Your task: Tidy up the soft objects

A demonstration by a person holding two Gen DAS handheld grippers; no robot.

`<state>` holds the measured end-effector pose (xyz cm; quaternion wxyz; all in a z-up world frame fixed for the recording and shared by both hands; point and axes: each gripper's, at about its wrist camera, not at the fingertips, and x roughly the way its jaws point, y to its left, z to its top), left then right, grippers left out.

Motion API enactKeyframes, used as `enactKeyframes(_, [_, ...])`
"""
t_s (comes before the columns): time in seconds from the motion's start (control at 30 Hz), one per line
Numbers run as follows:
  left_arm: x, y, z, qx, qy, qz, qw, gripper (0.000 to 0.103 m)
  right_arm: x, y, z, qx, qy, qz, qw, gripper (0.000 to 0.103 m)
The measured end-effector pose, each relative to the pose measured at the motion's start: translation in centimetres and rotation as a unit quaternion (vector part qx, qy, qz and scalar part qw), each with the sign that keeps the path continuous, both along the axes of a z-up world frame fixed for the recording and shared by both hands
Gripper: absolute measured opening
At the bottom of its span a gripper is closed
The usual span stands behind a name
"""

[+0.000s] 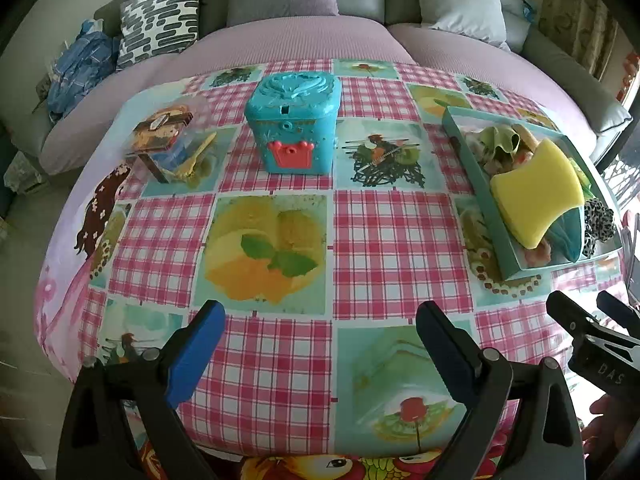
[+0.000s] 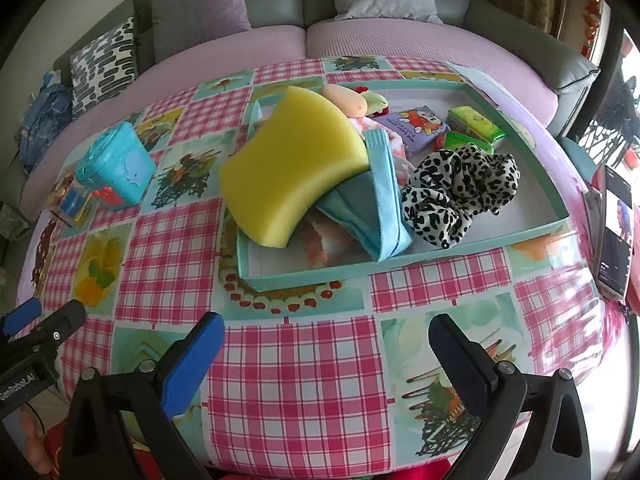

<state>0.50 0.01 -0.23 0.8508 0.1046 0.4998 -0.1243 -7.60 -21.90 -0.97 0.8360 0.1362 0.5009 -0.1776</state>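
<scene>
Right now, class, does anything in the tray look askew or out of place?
Yes. The yellow sponge lies tilted on the pile, overhanging the teal tray edge, propped on the blue cloth rather than flat.

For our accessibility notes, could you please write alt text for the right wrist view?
A shallow teal tray on a checked tablecloth holds a yellow sponge, blue fabric and a leopard-print scrunchie. The open right gripper hovers nearby.

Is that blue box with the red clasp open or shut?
Shut: the blue box has its lid flat on top, and its red clasp hangs down the front.
</scene>
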Motion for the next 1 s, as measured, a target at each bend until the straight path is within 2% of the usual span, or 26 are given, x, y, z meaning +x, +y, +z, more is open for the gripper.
enactKeyframes(0.17, [-0.03, -0.03, 0.04, 0.002, -0.002, 0.000, 1.0000, 0.096, -0.08, 0.13, 0.00, -0.002, -0.002, 0.001, 1.000, 0.103])
enactKeyframes(0.4, [-0.25, -0.27, 0.16, 0.028, -0.017, 0.008, 0.9994, 0.096, -0.09, 0.08, -0.05, 0.001, -0.001, -0.001, 1.000, 0.103])
enactKeyframes(1.0, [0.15, -0.03, -0.39, 0.036, -0.007, 0.022, 0.9991, 0.096, 0.24, 0.63, -0.28, -0.018, 0.008, 0.006, 1.000, 0.103])
